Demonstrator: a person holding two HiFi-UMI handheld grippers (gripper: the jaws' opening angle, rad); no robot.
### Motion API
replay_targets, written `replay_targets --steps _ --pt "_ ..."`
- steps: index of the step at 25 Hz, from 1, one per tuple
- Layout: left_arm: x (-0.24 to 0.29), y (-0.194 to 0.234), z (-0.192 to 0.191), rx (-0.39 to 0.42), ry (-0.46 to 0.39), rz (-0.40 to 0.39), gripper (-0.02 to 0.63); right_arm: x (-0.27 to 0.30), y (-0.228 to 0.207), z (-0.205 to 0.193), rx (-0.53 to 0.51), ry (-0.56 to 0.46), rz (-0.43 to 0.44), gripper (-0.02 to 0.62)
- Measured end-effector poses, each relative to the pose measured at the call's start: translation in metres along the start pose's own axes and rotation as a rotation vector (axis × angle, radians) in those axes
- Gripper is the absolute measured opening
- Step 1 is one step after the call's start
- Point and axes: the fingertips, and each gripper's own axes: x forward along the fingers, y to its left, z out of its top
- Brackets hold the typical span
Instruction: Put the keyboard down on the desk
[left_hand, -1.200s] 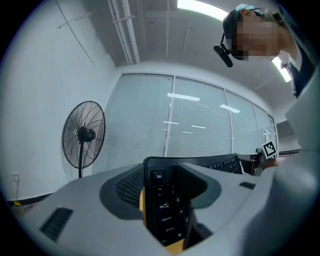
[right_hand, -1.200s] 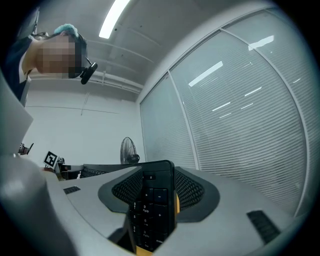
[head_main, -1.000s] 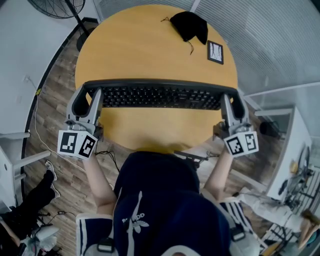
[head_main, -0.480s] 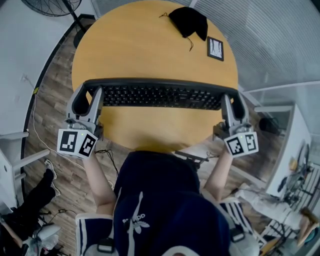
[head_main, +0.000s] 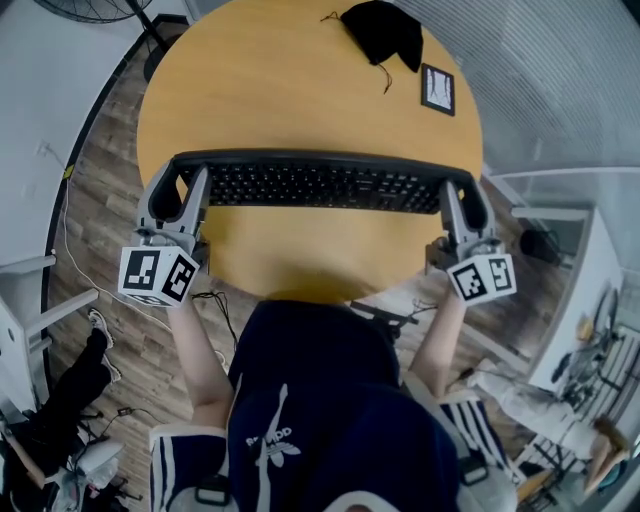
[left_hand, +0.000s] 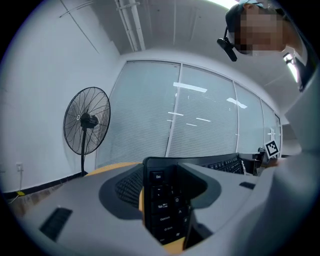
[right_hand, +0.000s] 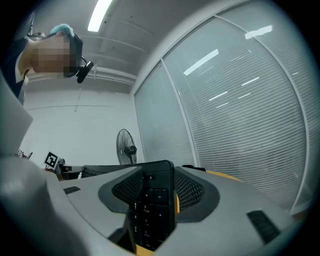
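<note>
My left gripper (head_main: 180, 182) is clenched on the left end of the keyboard (head_main: 320, 186). In the left gripper view the Esc column stands between the jaws, pressed from both sides. My right gripper (head_main: 466, 195) is clamped the same way on the other end, with the number-pad keys caught between its jaws. The keyboard runs straight across between the two, level, keys up, over the near half of the round worktop (head_main: 290, 90).

Very little has changed over the last second. Both grippers have kept their hold and neither has begun to let go. In the head view the keyboard sits slightly farther up the worktop than before, and the whole scene has slid the same way, so most of that is probably my head moving rather than the keyboard. A strip of yellow worktop shows under the keyboard in both gripper views, but I cannot tell whether the base is resting on the wood or hanging just above it.

I judge the put-down as nearly done but not finished. The keyboard is where it should land, well clear of the black pouch (head_main: 383, 35) and the small card (head_main: 437, 88) at the far side. What remains is settling it flat and opening both grippers together.
</note>
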Motion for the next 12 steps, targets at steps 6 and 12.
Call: replay_targets --steps 6,12 --pt "0.02 0.013 -0.049 -0.054 0.114 0.005 0.198 0.023 -0.016 -0.041 0.033 0.082 -0.004 0.184" --pt "0.035 0.024 -0.08 -0.086 0.18 0.015 0.198 0.04 -0.025 -0.071 0.058 0.133 -0.003 0.184"
